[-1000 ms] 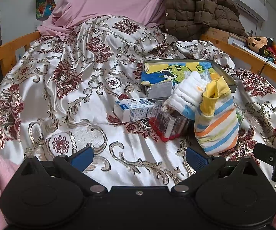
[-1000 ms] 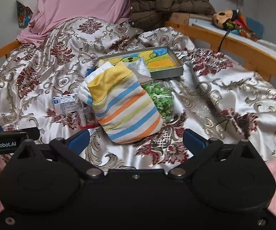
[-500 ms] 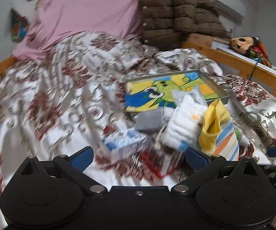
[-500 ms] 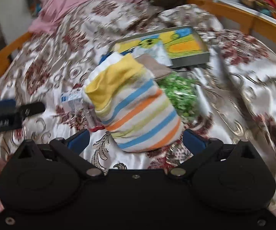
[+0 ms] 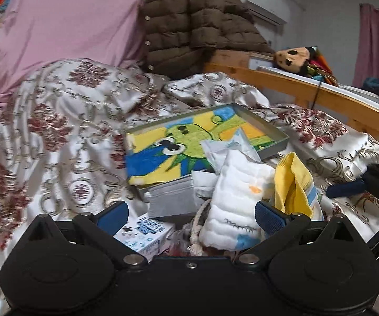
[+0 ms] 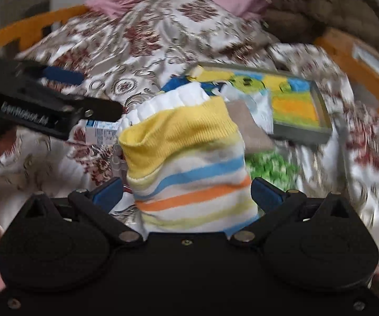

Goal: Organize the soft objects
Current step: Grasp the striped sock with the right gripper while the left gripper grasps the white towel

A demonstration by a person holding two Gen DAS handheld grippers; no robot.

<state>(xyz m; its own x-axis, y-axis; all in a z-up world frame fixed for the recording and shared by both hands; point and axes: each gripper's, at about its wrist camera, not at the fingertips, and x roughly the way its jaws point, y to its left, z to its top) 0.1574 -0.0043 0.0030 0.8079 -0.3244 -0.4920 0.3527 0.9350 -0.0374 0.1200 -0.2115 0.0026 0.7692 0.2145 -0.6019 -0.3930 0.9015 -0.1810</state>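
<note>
**Sorting barely begun: soft items still heaped with hard ones**

The striped sock (image 6: 189, 173), yellow-cuffed, lies on the bed between the spread fingers of the right hand-held gripper (image 6: 186, 192); the jaws stand wide on either side and contact cannot be confirmed, the view being blurred. A white padded cloth (image 5: 238, 197) lies just beside the sock, in front of the left hand-held gripper (image 5: 190, 214), whose jaws also stand wide and hold nothing.

Progress, as judged: nothing appears set apart yet. The soft pieces rest in one heap with a small printed carton (image 5: 144, 234), a grey packet (image 5: 173, 200) and a green bag (image 6: 271, 166). The shallow tray (image 5: 268, 126) with the cartoon picture lies just behind the heap; a white wrapper (image 5: 228, 147) leans over its near edge. Lifting out sock and cloth remains to be done.

The surface is a rumpled satin bedspread (image 5: 57, 131), white with red flowers, within a wooden bed frame (image 5: 307, 89). A pink sheet (image 5: 65, 18) and a brown quilted jacket (image 5: 197, 21) are piled at the head; a stuffed toy (image 5: 294, 55) sits on the side ledge.
</note>
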